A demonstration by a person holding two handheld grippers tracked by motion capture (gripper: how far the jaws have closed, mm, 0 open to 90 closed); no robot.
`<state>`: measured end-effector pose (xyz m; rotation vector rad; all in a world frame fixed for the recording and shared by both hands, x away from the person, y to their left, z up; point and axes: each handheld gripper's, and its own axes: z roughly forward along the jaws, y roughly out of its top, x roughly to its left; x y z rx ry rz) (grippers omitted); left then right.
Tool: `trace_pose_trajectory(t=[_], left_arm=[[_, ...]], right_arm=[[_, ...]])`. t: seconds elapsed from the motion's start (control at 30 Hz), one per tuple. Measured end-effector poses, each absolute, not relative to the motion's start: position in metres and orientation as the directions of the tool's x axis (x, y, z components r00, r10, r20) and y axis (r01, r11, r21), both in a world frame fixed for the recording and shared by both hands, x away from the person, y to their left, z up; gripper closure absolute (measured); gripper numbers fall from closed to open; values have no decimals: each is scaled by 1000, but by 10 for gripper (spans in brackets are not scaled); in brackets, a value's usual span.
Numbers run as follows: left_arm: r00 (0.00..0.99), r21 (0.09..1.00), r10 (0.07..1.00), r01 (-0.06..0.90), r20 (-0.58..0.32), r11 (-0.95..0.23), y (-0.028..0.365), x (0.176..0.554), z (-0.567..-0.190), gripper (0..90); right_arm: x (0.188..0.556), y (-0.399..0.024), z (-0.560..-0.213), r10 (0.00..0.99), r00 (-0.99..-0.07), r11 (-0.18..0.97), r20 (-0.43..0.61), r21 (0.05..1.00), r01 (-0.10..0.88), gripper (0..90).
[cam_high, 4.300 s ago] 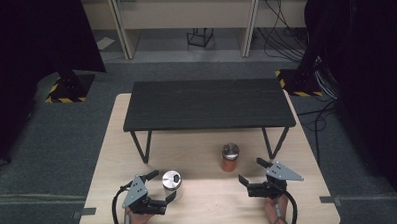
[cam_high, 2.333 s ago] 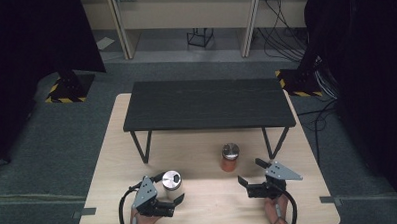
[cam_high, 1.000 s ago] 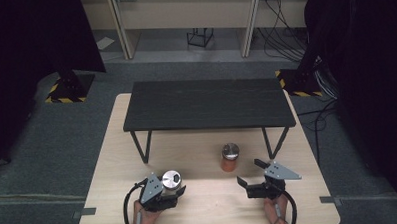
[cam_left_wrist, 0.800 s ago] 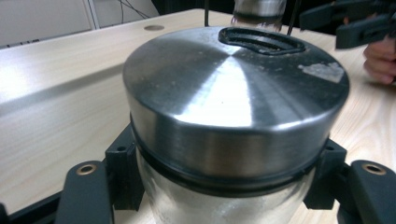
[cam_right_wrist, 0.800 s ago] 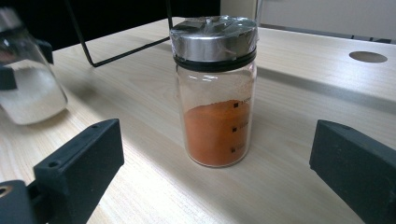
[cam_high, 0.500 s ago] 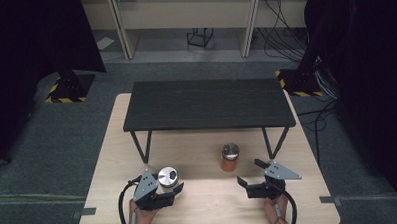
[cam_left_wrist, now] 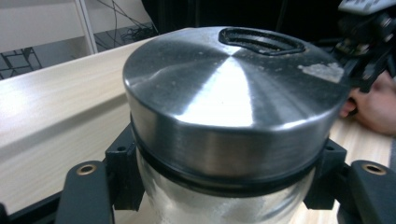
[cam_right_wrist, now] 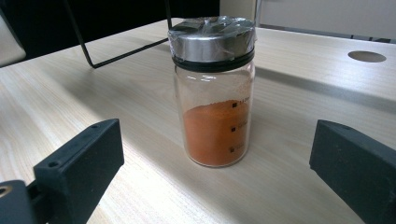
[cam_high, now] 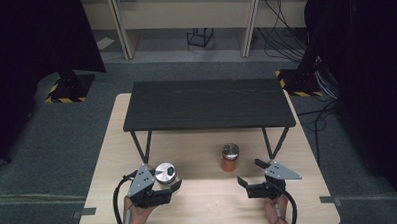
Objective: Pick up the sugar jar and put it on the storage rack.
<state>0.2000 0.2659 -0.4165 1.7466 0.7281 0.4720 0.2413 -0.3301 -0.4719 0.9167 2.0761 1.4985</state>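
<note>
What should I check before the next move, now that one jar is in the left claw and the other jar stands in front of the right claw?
1. Left claw shut on clear glass jar with steel lid: ok.
2. Held jar's lid seated: ok.
3. Right claw open: ok.
4. Glass jar of orange powder upright on pale wooden table: ok.
5. Black shelf top free: ok.
6. Held jar's contents: cannot tell.

Held jar (cam_left_wrist: 224, 200): clear glass, brushed-metal lid (cam_left_wrist: 233, 98) with glossy sheen, scuffed patch, black rubbery ring. Second jar (cam_right_wrist: 215, 116): clear glass, orange powder, film-wrapped metal cap. Table (cam_high: 209, 196): pale matt wood grain. Jaw pads: matt black plastic.
</note>
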Motion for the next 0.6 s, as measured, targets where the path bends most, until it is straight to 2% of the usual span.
trace_pose_trajectory(t=[0.2, 0.6], left_arm=[[742, 959, 670, 209, -26, -194, 269, 204, -384, 315], [765, 948, 644, 219, -20, -232, 262, 229, -310, 315]], right_arm=[[241, -330, -472, 717, -696, 202, 43, 942, 266, 31], [241, -330, -472, 716, -696, 204, 42, 942, 267, 30]])
